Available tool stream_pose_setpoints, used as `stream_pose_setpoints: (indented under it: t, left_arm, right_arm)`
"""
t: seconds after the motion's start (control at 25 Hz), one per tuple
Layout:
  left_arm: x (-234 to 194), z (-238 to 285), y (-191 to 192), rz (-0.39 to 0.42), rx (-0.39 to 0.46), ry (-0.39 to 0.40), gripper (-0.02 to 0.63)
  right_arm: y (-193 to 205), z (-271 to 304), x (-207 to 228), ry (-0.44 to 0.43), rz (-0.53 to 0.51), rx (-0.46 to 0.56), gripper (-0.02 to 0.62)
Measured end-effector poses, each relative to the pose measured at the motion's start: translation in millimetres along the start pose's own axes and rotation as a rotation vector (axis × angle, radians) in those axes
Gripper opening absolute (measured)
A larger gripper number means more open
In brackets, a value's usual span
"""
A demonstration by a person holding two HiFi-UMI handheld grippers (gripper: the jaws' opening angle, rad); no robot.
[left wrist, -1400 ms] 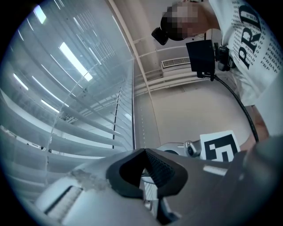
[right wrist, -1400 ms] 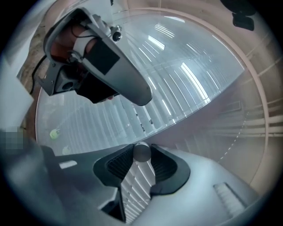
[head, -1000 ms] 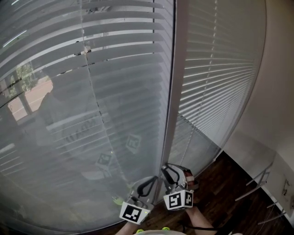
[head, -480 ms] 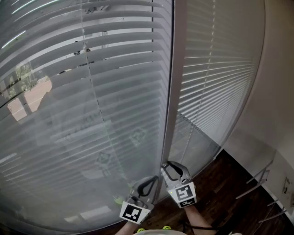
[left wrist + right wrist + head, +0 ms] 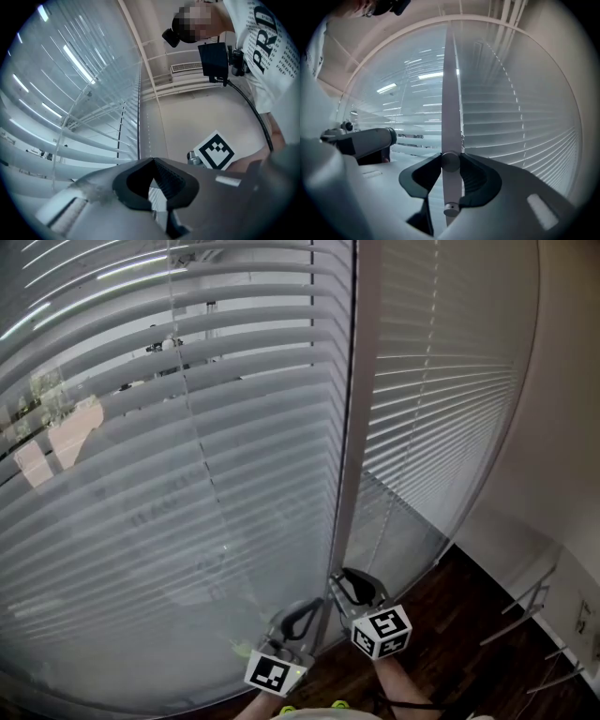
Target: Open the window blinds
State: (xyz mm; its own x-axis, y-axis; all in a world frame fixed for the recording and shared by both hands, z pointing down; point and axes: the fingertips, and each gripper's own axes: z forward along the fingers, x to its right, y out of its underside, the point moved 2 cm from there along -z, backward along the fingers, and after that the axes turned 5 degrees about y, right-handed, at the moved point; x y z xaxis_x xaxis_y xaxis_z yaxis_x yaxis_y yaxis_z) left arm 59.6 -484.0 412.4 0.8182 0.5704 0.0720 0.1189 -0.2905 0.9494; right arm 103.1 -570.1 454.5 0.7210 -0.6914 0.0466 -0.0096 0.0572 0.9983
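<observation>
Window blinds of pale grey horizontal slats (image 5: 187, 474) hang across the glass ahead, partly tilted, so daylight is let through. Their long pale tilt wand (image 5: 351, 427) is clamped at its lower end by the right gripper (image 5: 345, 583), presumably to be twisted. The left gripper (image 5: 302, 617) is held closed and empty just beside it, kept clear.

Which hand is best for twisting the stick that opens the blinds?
The right one. The right gripper is clamped on the thin grey tilt wand, so it could probably just twist. The left gripper is closed on nothing beside it.
</observation>
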Motion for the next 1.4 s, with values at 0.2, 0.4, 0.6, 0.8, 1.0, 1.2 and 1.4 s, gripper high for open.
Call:
stream_pose_setpoints:
  t: [0.2,0.4,0.6,0.8,1.0,1.2,1.4]
  left_arm:
    - [-1,0,3,0.002,-0.001,-0.002,-0.008]
    - [-4,0,3,0.003,0.001,-0.004,-0.008]
    - [-4,0,3,0.003,0.001,-0.004,-0.008]
    - [-3,1,2,0.007,0.001,0.001,-0.008]
    - [-4,3,2,0.007,-0.003,0.002,-0.008]
    - [-5,4,2,0.006,0.0,0.0,-0.006]
    - [-5,3,3,0.01,-0.009,-0.003,-0.008]
  right_arm:
    - [0,1,2,-0.018,0.085,0.009,0.13]
    - [0,2,3,-0.02,0.077,0.011,0.131]
    - [0,3,2,-0.02,-0.011,-0.01,0.133]
    - [-5,-4,-2,-0.014,-0.19,-0.024,0.133]
    - [-18,-11,-15,-0.015,-0.49,-0.041,0.135]
    - [-8,-8,-28,-0.026,-1.01,-0.081,0.186]
    - [11,-5,-28,0.005,-1.368,-0.116,0.152]
